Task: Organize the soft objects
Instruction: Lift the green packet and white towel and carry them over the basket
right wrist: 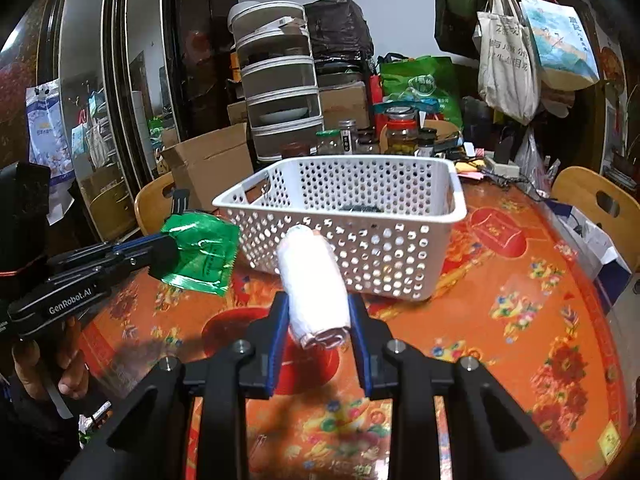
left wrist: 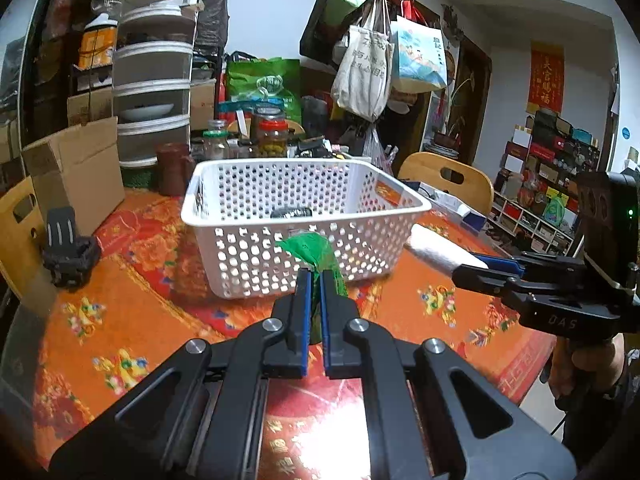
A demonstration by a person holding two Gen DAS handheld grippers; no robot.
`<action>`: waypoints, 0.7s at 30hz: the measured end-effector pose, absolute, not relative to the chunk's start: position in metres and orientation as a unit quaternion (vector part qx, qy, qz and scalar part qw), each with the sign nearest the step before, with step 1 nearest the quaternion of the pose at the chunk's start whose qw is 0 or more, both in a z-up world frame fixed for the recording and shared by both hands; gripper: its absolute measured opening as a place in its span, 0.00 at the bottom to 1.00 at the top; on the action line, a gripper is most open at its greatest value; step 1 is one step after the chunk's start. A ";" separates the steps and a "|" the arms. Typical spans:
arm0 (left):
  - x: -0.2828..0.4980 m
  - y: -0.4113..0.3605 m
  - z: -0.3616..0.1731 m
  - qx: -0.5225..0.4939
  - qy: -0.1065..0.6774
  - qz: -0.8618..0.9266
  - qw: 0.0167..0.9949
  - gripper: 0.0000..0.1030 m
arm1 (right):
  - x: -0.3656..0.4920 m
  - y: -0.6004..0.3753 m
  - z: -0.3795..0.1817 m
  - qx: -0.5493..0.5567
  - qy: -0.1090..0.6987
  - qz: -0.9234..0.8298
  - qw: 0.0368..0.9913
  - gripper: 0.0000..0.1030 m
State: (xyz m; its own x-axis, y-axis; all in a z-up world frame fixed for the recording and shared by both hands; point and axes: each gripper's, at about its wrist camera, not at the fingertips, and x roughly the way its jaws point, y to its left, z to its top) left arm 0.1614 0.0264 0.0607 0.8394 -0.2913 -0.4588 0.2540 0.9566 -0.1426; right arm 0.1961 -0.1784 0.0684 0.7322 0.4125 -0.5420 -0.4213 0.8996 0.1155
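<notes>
My left gripper [left wrist: 316,276] is shut on a green foil packet [left wrist: 316,252] and holds it above the table, just in front of the white perforated basket [left wrist: 240,216]. The packet also shows in the right wrist view [right wrist: 200,252], held by the left gripper [right wrist: 166,256]. My right gripper [right wrist: 318,304] is shut on a white rolled cloth [right wrist: 314,280], held above the table before the basket [right wrist: 456,216]. The roll also shows in the left wrist view [left wrist: 440,250], held by the right gripper [left wrist: 476,266]. A dark object [left wrist: 291,212] lies inside the basket.
The round table has an orange and red floral cover [left wrist: 132,320]. A black holder [left wrist: 68,248] and a cardboard box [left wrist: 76,176] stand at the left. Jars [left wrist: 272,136] and a tiered rack [left wrist: 154,80] crowd the back. Wooden chairs [left wrist: 452,178] ring the table.
</notes>
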 end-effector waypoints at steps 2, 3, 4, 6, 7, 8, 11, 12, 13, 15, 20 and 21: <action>0.165 0.027 0.067 -0.036 0.242 -0.139 0.960 0.04 | 0.200 -0.179 0.072 -0.009 0.287 0.222 0.932 0.27; 0.168 0.027 0.069 -0.035 0.240 -0.139 0.960 0.04 | 0.202 -0.179 0.075 -0.010 0.285 0.220 0.933 0.27; 0.171 0.027 0.072 -0.034 0.238 -0.137 0.961 0.04 | 0.205 -0.180 0.077 -0.010 0.284 0.218 0.934 0.27; 0.176 0.028 0.078 -0.034 0.235 -0.134 0.962 0.04 | 0.209 -0.181 0.081 -0.011 0.281 0.214 0.936 0.27; 0.179 0.030 0.081 -0.035 0.233 -0.132 0.963 0.04 | 0.210 -0.181 0.082 -0.012 0.279 0.212 0.936 0.27; 0.182 0.031 0.085 -0.035 0.231 -0.131 0.964 0.04 | 0.212 -0.182 0.084 -0.012 0.278 0.210 0.937 0.27; 0.191 0.032 0.095 -0.034 0.224 -0.127 0.966 0.04 | 0.220 -0.185 0.091 -0.014 0.274 0.201 0.940 0.27; 0.194 0.032 0.098 -0.033 0.223 -0.126 0.966 0.04 | 0.223 -0.186 0.093 -0.015 0.273 0.198 0.941 0.27; 0.197 0.032 0.101 -0.031 0.221 -0.125 0.967 0.04 | 0.227 -0.187 0.096 -0.016 0.272 0.195 0.942 0.27; 0.204 0.030 0.107 -0.027 0.218 -0.122 0.968 0.04 | 0.234 -0.187 0.099 -0.016 0.270 0.190 0.944 0.27; 0.226 0.028 0.119 -0.021 0.219 -0.117 0.969 0.04 | 0.248 -0.186 0.112 -0.019 0.264 0.183 0.947 0.27; 0.231 0.027 0.122 -0.020 0.219 -0.116 0.969 0.04 | 0.250 -0.185 0.115 -0.022 0.262 0.182 0.947 0.27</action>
